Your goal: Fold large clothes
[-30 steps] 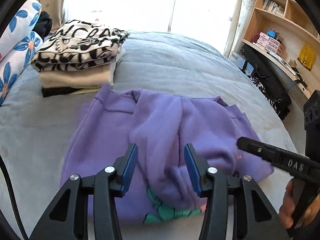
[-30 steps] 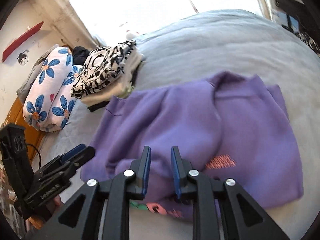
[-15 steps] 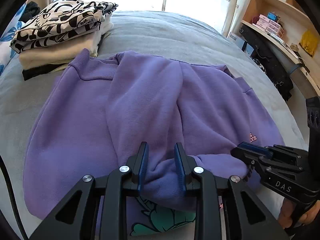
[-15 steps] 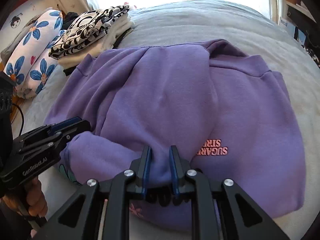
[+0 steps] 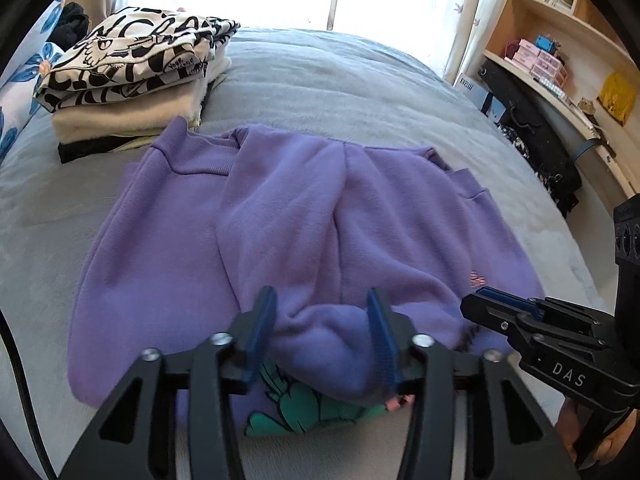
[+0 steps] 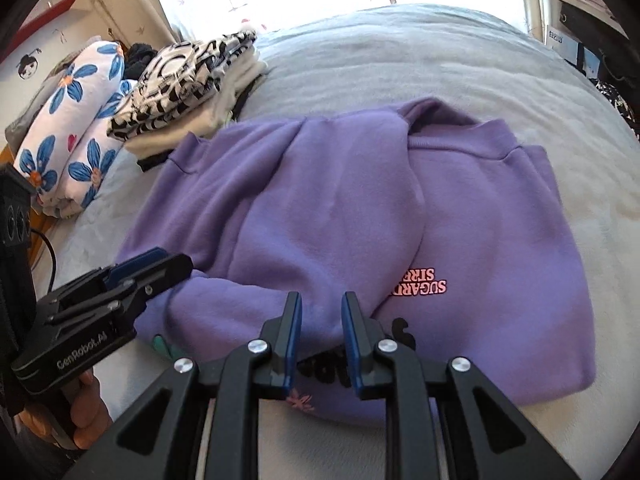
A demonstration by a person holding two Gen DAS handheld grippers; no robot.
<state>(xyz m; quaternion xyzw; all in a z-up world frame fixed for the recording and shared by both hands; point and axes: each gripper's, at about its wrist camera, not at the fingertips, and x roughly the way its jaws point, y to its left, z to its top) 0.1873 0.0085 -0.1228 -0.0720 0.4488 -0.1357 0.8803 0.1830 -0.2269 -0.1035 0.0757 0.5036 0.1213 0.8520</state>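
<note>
The left tool (image 5: 322, 334) stands with its blue-padded jaws set wide, a rounded fold of the purple fleece sweatshirt (image 5: 288, 216) bulging between them; the cloth touches the left pad, but whether the right pad bears on it cannot be told. The right tool (image 6: 322, 340) has its jaws at a narrow gap over the near hem of the same garment; purple cloth shows in the gap, and whether it is pinched cannot be told. In the left wrist view the right tool (image 5: 516, 316) appears at the lower right, its tip against the sweatshirt's near edge; in the right wrist view the left tool (image 6: 148, 266) appears at the lower left, its tip likewise at the garment's edge. The sweatshirt lies partly folded on the grey bed cover (image 5: 320, 80), near the front edge, both sleeves laid inward across the body. Pink lettering (image 6: 420, 284) shows on its right portion, and a teal print (image 5: 304, 408) shows beneath the near fold. A stack of folded clothes topped by a black-and-white patterned piece (image 5: 132, 60) rests on the bed just beyond the sweatshirt's far left corner. White pillows with blue flowers (image 6: 76, 128) lie left of the stack. Wooden shelving (image 5: 560, 52) stands at the right.
</note>
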